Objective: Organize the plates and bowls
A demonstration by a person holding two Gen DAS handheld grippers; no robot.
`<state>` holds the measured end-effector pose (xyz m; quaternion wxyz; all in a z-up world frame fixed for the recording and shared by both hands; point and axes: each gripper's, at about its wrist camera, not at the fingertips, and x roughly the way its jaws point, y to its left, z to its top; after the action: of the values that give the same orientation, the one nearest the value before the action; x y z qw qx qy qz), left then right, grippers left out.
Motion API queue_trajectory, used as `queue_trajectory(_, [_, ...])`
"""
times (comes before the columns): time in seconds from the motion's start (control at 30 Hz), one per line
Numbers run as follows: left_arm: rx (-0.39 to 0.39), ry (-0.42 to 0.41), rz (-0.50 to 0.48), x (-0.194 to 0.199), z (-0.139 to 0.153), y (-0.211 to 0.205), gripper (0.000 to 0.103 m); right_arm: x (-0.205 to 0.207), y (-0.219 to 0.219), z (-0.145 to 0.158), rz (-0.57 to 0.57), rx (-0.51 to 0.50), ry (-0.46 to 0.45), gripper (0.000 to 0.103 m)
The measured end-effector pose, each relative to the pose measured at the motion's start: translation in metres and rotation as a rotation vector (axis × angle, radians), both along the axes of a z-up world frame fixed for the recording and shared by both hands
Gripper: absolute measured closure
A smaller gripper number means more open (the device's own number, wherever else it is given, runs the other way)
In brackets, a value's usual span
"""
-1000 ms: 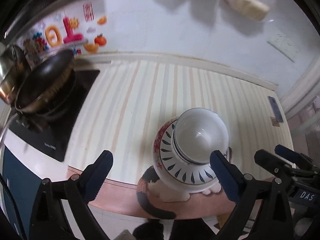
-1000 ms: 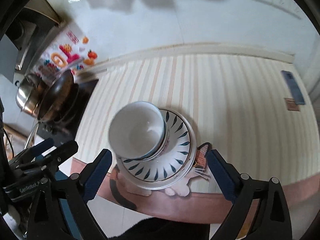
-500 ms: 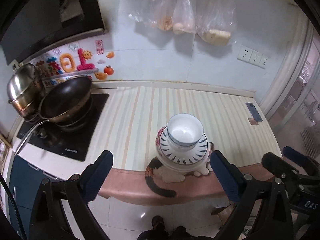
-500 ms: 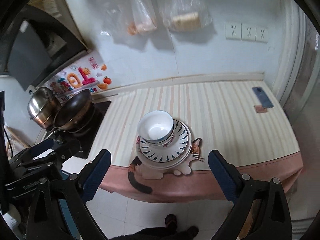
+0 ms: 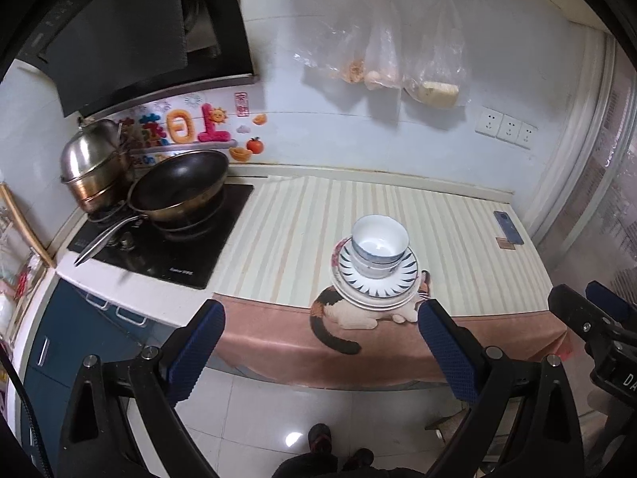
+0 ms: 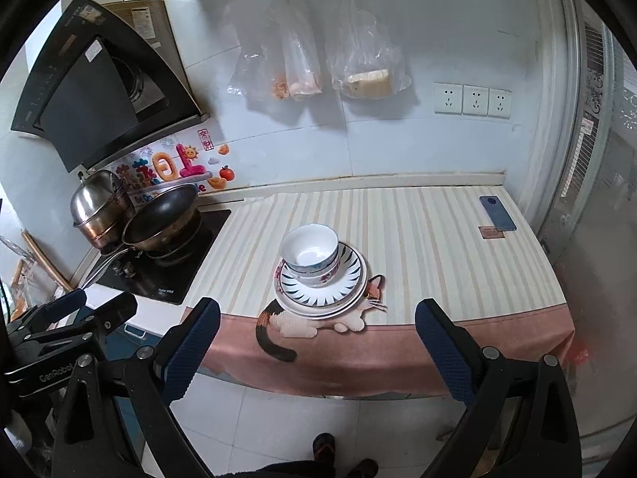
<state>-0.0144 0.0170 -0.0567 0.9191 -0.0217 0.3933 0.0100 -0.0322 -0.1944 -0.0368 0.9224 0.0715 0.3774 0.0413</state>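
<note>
Both tongs, left (image 5: 318,350) and right (image 6: 316,346), have been pulled well back from the surface (image 6: 438,231), wide and empty. Bowls (image 6: 310,253) are nested on plates (image 6: 342,286) near its front edge, so the stacking is judged finished.

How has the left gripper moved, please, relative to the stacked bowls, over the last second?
Yes: the left gripper has pulled back and up from the stacked bowls, which now look smaller against the striped tablecloth.
</note>
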Motion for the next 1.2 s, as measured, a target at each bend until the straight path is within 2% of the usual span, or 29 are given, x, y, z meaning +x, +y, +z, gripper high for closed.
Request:
queue_trajectory(0.4, [0.018, -0.040, 0.020, -0.029, 0.003, -0.002, 0.003, -0.023, 0.001, 0.005, 0.004, -0.036, -0.033, 0.002])
queue_trajectory(0.77, [0.010, -0.096, 0.010, -0.037, 0.017, -0.004, 0.003, -0.028, 0.003, 0.009, 0.001, -0.057, -0.048, 0.002])
queue_trajectory(1.2, [0.021, -0.103, -0.009, -0.038, 0.022, -0.007, 0.003, -0.028, -0.002, 0.013, -0.005, -0.059, -0.057, 0.002])
